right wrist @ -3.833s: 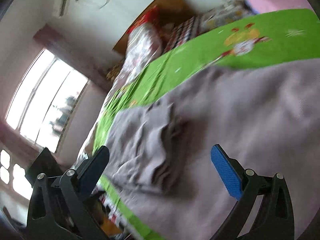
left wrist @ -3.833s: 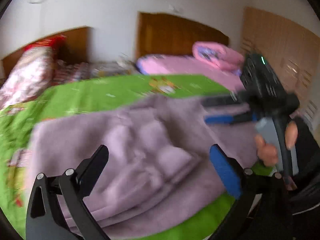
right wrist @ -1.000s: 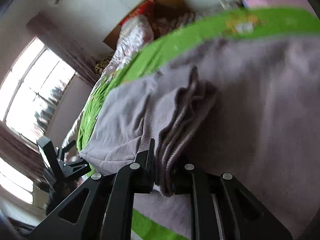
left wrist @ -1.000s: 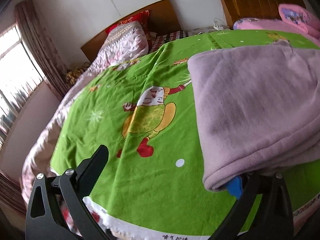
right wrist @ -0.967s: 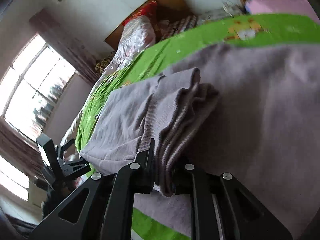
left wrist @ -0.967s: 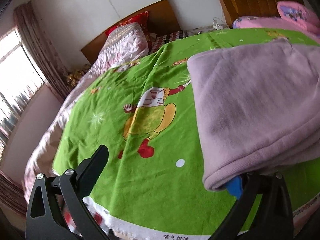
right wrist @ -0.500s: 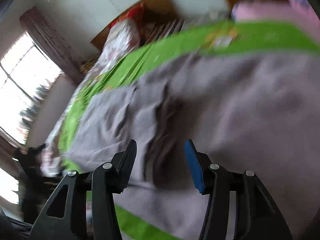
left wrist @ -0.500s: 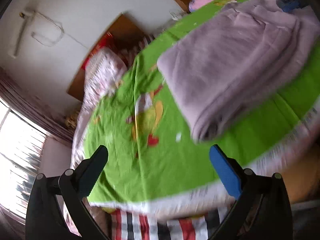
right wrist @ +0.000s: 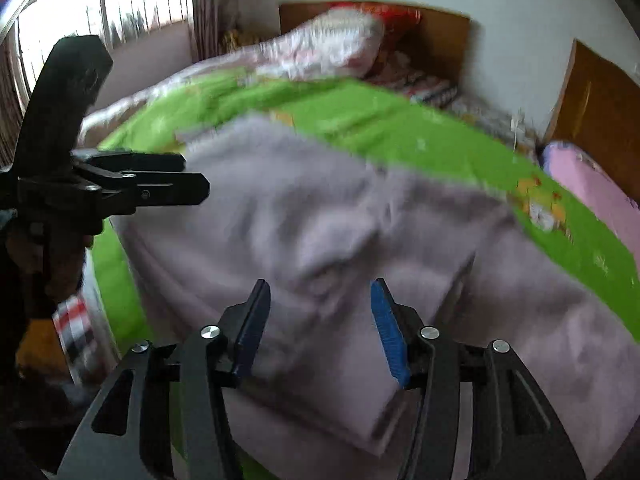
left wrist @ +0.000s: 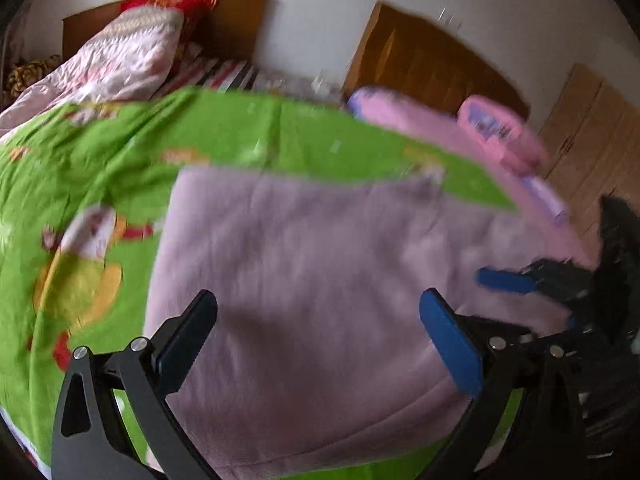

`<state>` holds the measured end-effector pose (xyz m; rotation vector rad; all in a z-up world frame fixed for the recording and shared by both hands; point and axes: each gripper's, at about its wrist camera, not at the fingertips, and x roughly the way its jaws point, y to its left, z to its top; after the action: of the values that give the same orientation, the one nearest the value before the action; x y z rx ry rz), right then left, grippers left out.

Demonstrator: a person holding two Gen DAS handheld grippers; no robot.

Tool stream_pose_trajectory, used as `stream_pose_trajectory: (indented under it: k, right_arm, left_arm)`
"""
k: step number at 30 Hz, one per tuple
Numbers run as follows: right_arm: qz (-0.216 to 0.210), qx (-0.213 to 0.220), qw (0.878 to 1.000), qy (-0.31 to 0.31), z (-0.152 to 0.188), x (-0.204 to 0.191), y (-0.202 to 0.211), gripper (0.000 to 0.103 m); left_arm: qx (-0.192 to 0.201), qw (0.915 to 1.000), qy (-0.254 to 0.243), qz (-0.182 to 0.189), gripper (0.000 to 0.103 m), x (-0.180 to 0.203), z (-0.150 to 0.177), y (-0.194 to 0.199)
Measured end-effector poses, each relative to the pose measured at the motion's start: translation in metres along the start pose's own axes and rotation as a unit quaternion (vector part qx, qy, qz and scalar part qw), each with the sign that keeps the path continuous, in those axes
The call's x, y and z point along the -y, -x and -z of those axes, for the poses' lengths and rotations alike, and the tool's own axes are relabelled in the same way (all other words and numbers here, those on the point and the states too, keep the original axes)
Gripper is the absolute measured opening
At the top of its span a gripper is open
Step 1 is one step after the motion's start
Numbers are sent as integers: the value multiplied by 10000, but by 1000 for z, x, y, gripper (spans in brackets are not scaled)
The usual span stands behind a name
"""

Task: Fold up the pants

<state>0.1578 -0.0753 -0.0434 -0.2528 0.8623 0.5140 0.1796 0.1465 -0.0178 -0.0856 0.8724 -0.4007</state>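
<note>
Pants (left wrist: 312,264): lilac fleece, folded into a broad, thick rectangle, lying flat on the green sheet (left wrist: 120,152) at the near edge of the bed. Top layer smooth in the left wrist view; in the right wrist view a raised fold and stacked layer edges show at the near right corner. Blur hides seams, waistband and legs; which end is which cannot be told.

Left gripper (left wrist: 316,336): jaws spread wide, nothing between the pads, poised above the pants' near left part without touching. From the right wrist view it (right wrist: 192,180) shows side-on at the left edge, only its black fingers visible, the hand behind it mostly dark.

Right gripper (right wrist: 318,320): jaws about half apart, just having opened; cloth lies below the gap but the pads do not press on it. In the left wrist view it (left wrist: 500,280) is cut off at the right edge.

Sheet: cartoon print at left, smeared. Pink quilt (left wrist: 460,128) far right; patterned pillow (left wrist: 132,52) far left, against a wooden headboard (left wrist: 240,20).
</note>
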Motion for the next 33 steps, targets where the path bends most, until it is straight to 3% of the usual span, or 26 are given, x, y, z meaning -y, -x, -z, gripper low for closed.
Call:
stream_pose_trajectory:
  k: [2, 5, 7, 8, 11, 12, 14, 16, 17, 20, 23, 26, 31, 33]
  right_arm:
    - [-19, 34, 10000, -41, 15, 7, -2, 65]
    - [-363, 112, 9988, -316, 19, 21, 0, 66]
    - [-350, 17, 9989, -326, 15, 25, 5, 66]
    - [-273, 10, 9991, -325, 12, 28, 10, 68]
    - [-151, 371, 9990, -190, -8, 33, 27, 68]
    - [-184, 515, 9985, -82, -19, 34, 29, 68]
    - [-180, 651, 9976, 119, -38, 32, 20, 68]
    - [-413, 452, 9979, 216, -56, 30, -5, 68]
    - [-454, 281, 9984, 208, -61, 31, -18, 68]
    - [-492, -144, 9985, 214, -60, 37, -50, 70]
    - [-769, -152, 9965, -283, -53, 58, -52, 71]
    - [-743, -6, 9959, -511, -60, 73, -41, 73]
    - [-396, 328, 9963, -693, -91, 93, -43, 74]
    - [-252, 122, 9966, -777, -102, 103, -66, 74]
  left_arm:
    - [-67, 9993, -263, -258, 101, 0, 10, -8]
    - [-192, 9970, -515, -545, 101, 7, 9, -11]
    - [-343, 9933, -560, -947, 101, 7, 6, -8]
    - [-312, 9939, -406, -974, 101, 6, -1, 2]
    - [129, 9993, -157, -324, 101, -2, -31, 27]
    - [243, 9992, -188, -268, 101, -1, -44, 27]
    - [306, 9982, -400, -339, 101, 0, -74, 12]
    - [31, 9979, -460, -447, 101, 4, -92, -13]
    - [-193, 9963, -500, -675, 101, 2, -99, -34]
    - [-685, 9907, -595, -1010, 101, -4, -95, -77]
    - [-444, 9899, -805, -1082, 102, -7, -82, -85]
    - [-361, 9886, -758, -1250, 102, -5, -81, -85]
    - [-327, 9869, -784, -1370, 102, -2, -80, -85]
    - [-322, 9870, -779, -1368, 102, 0, -79, -83]
